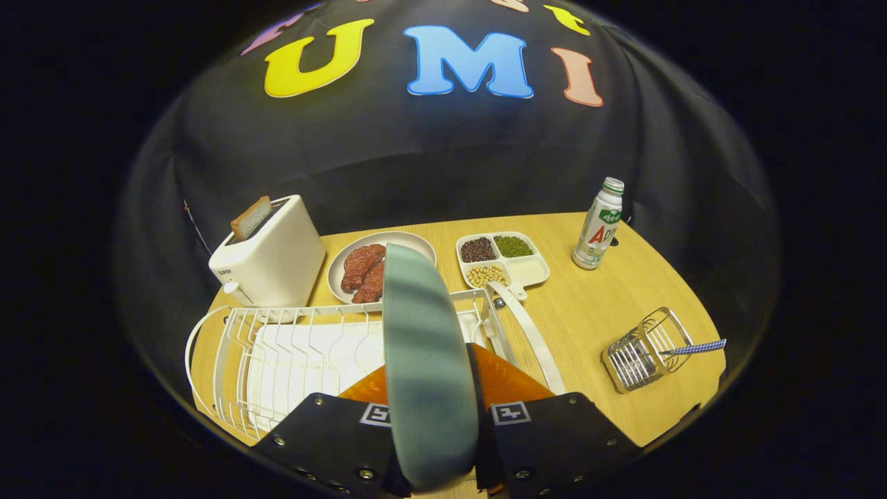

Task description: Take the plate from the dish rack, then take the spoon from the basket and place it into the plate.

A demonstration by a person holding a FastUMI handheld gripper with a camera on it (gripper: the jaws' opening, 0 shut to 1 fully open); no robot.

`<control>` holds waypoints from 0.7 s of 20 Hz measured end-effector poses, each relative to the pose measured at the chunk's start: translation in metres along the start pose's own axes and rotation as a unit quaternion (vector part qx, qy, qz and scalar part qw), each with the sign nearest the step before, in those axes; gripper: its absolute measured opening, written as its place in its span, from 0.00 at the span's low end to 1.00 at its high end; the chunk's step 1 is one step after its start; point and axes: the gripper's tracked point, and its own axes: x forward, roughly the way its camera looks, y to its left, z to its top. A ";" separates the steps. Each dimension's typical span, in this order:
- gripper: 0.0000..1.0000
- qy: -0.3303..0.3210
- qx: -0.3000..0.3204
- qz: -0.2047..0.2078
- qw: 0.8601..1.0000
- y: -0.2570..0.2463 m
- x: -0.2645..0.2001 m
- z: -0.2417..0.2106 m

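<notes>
While the tongs (433,423) are clenched on the grey-green round plate (424,360), which stands on edge between the two black fingers (332,436) and rises just above the white wire dish rack (277,353), the first step looks nearly done: the plate appears lifted clear of the rack's slots, though its lower rim is hidden behind the fingers. The blue-checked spoon (696,347) sits handle-out in the small wire basket (641,357), well apart to one side on the pale wooden worktop (589,312). From here the risks are mostly about the hold. An edge-on pinch on a smooth plate could let it swivel or slide out when it is tipped flat. Swinging it toward open worktop could catch the rack's curved white handle (530,333) just beside it. Set down too near the white divided tray of beans (502,260) or the white plate of red meat (378,267), it could knock them.
</notes>
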 end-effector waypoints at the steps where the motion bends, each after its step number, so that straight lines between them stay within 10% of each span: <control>1: 0.34 -0.009 -0.017 -0.012 1.000 0.000 -0.004 0.006; 14: 0.29 -0.061 -0.073 -0.060 0.994 -0.003 -0.067 0.039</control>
